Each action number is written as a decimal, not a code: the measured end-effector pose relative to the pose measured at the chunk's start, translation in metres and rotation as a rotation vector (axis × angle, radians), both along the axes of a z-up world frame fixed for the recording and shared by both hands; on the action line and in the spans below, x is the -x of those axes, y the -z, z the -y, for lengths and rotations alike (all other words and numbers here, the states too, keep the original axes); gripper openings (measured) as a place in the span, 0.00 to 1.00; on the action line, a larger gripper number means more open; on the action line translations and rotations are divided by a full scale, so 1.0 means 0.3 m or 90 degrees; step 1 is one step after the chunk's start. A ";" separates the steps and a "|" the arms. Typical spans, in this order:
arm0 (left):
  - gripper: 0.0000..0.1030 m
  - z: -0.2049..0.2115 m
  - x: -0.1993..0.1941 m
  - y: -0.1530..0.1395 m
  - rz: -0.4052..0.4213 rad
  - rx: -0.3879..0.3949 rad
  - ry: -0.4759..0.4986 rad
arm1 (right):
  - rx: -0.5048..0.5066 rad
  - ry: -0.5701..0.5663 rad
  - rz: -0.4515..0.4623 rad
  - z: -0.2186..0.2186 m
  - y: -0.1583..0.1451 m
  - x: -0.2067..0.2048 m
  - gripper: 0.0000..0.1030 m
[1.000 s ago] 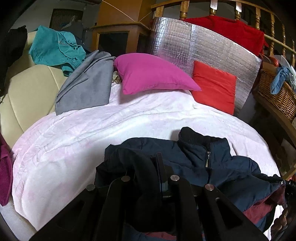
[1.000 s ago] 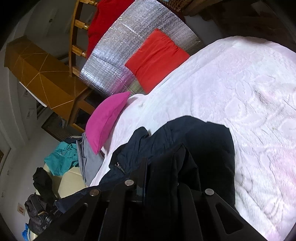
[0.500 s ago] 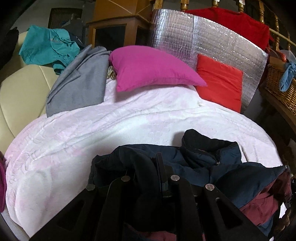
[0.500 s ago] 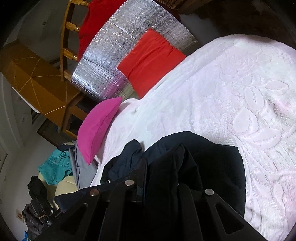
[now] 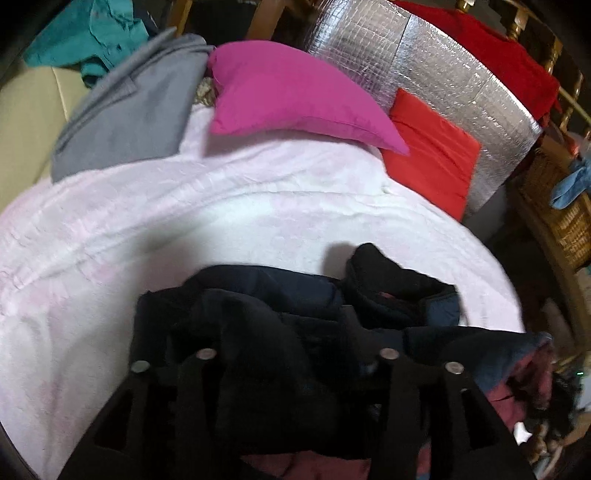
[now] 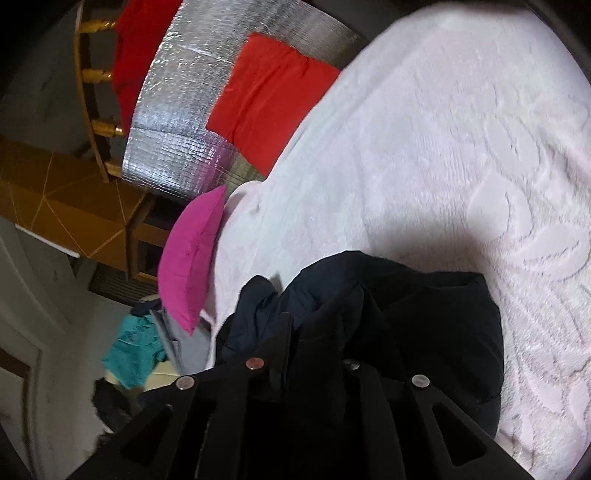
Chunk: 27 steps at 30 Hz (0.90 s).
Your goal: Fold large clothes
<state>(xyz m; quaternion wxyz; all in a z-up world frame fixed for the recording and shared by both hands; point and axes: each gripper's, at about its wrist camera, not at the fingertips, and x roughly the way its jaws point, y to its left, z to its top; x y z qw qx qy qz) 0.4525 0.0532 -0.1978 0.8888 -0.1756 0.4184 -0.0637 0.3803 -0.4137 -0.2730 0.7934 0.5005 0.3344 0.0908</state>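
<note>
A dark navy jacket (image 5: 280,295) with a maroon lining lies bunched at the near edge of the white bedspread (image 5: 221,206). Its black collar (image 5: 391,273) stands up at the middle right. My left gripper (image 5: 295,332) is shut on a fold of the jacket's dark fabric, which bulges up between the fingers. In the right wrist view the same jacket (image 6: 424,317) hangs over the bedspread (image 6: 461,147). My right gripper (image 6: 314,332) is shut on another dark fold of it.
A magenta pillow (image 5: 295,92), a red cushion (image 5: 432,162) and a silver foil panel (image 5: 443,74) stand at the bed's far end. A grey garment (image 5: 125,110) and a teal one (image 5: 92,29) lie at the far left. A wicker basket (image 5: 561,214) is on the right.
Both grippers have carried the jacket forward over the bed towards the pillows. The jacket has bunched up more and its collar has folded over. Both stay shut on the fabric.
</note>
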 end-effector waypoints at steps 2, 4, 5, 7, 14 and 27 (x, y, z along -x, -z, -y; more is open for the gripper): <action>0.59 -0.020 0.002 -0.009 0.001 0.049 0.011 | -0.021 -0.002 0.007 0.009 -0.003 0.004 0.18; 0.63 -0.049 0.002 -0.012 0.001 0.109 0.016 | -0.032 0.000 0.015 0.014 -0.011 0.011 0.21; 0.63 -0.061 -0.001 -0.011 0.000 0.136 0.017 | -0.036 0.001 0.019 0.015 -0.014 0.015 0.23; 0.63 -0.089 0.000 -0.006 -0.001 0.184 0.017 | -0.046 0.003 0.029 0.016 -0.020 0.024 0.26; 0.64 -0.144 0.009 -0.009 0.008 0.234 0.008 | -0.066 0.037 0.079 0.038 -0.062 0.068 0.59; 0.76 -0.189 0.037 -0.040 0.063 0.271 -0.007 | -0.048 0.053 0.117 0.046 -0.105 0.106 0.68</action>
